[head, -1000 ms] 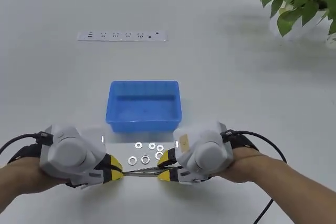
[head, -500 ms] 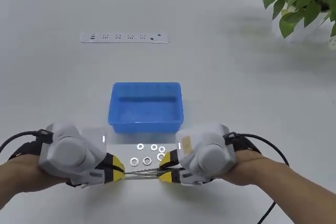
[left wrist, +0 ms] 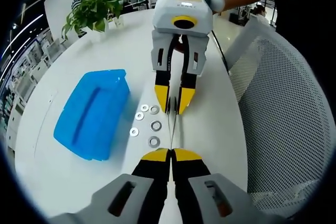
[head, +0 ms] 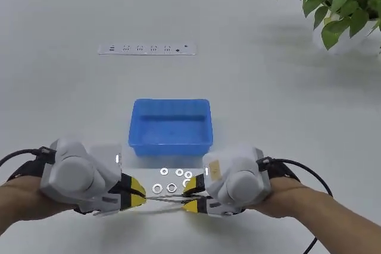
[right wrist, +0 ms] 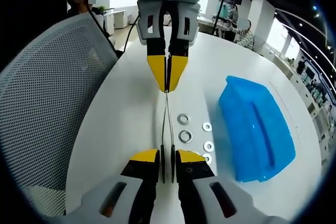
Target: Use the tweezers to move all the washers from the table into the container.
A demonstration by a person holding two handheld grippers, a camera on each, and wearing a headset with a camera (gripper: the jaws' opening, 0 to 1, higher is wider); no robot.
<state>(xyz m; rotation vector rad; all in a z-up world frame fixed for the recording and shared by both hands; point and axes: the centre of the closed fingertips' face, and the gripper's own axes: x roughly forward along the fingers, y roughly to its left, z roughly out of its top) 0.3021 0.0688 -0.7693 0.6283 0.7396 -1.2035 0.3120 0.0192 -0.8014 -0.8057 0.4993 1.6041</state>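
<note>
The left gripper (head: 132, 193) had its jaws pressed shut on the thin end of the tweezers (head: 164, 199). The right gripper (head: 191, 197) held the other end. Its jaws were only a tiny bit apart, with the two tweezer arms between them. The tweezers stretched flat between both grippers, near the edge of the white desk (head: 268, 87) by the person. The washers (head: 171, 188) lay on the desk just beside them. The blue container (head: 169, 147) stood just behind the washers, toward the far edge.
</note>
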